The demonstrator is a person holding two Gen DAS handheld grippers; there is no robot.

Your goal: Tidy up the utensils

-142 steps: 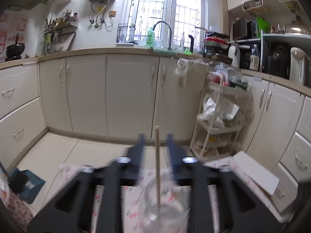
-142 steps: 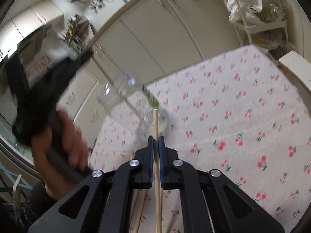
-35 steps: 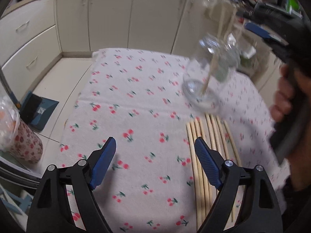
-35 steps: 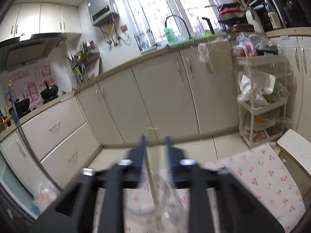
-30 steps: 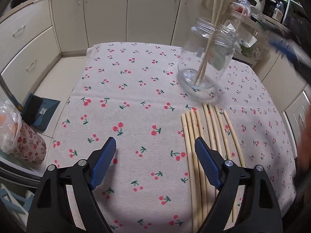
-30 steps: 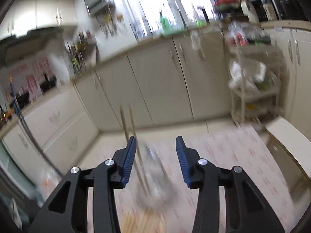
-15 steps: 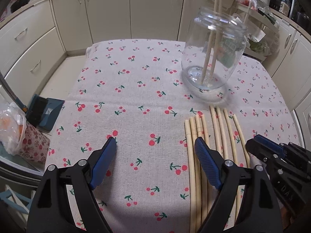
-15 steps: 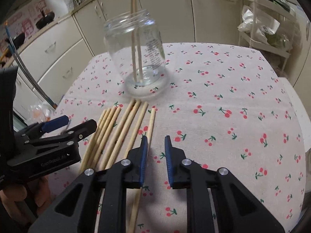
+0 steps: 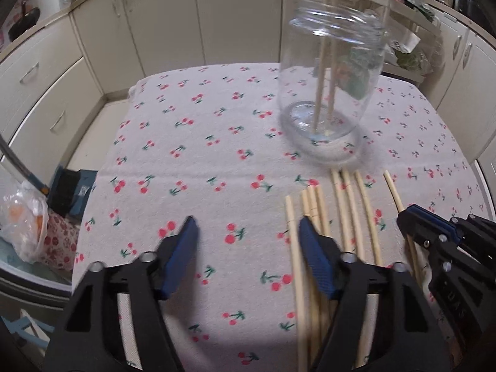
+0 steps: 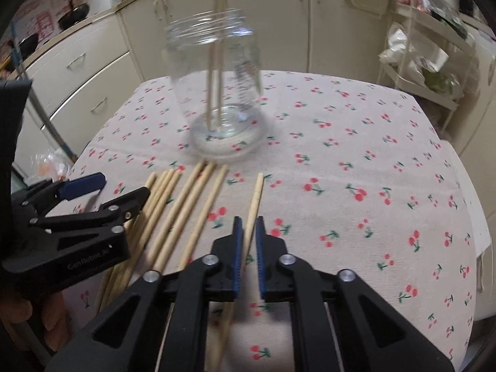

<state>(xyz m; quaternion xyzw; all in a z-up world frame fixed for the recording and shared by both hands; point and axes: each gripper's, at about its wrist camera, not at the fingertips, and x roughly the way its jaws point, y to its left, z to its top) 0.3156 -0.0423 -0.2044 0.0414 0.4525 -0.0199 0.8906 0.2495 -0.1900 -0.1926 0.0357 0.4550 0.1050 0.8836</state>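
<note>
A clear glass jar stands upright on the cherry-print tablecloth with two wooden chopsticks in it; it also shows in the right wrist view. Several loose chopsticks lie in a row in front of the jar. My left gripper is open and empty, low over the cloth beside the leftmost sticks. My right gripper is narrowly open, its jaws on either side of the rightmost chopstick, which still lies on the cloth. The right gripper also shows in the left wrist view.
Cream kitchen cabinets surround the table. A wire rack with bags stands at the back right. A plastic bag and a blue box are on the floor to the left.
The right gripper has set the jar down upright, let it go and come down over the rightmost loose chopstick with its jaws narrowed. The left gripper has narrowed and moved slightly forward.
</note>
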